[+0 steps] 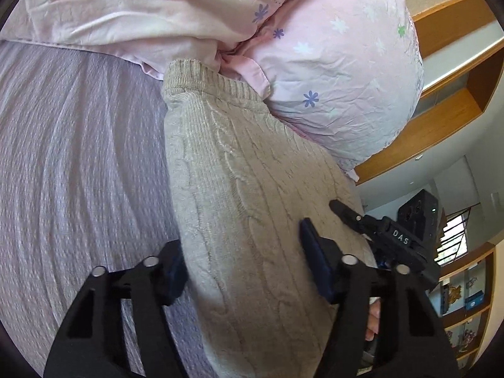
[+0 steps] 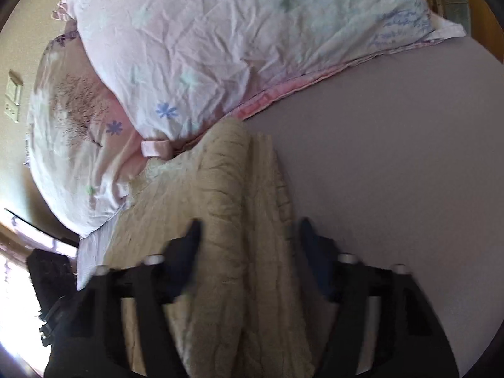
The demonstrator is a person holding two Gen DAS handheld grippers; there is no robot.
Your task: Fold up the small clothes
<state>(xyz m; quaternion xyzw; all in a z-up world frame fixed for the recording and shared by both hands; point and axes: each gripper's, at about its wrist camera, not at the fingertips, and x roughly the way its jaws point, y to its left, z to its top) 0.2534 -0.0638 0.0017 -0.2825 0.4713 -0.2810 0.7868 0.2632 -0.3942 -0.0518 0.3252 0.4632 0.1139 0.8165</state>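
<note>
A beige cable-knit sweater [image 1: 245, 189] lies on the lilac bedsheet [image 1: 78, 163], its ribbed hem touching the pink pillows. My left gripper [image 1: 242, 252] is open, its jaws wide apart on either side of the sweater's near part. The right gripper's finger [image 1: 349, 214] shows beyond the sweater's right edge. In the right wrist view the sweater [image 2: 239, 220] is bunched in folds between my right gripper's [image 2: 249, 236] open jaws. This view is motion-blurred. Neither gripper visibly pinches the fabric.
Pink flowered pillows [image 1: 330, 63] lie at the head of the bed and show in the right wrist view [image 2: 204, 47]. A wooden headboard shelf [image 1: 447, 116] is at the right. Bare lilac sheet [image 2: 393, 157] spreads right of the sweater.
</note>
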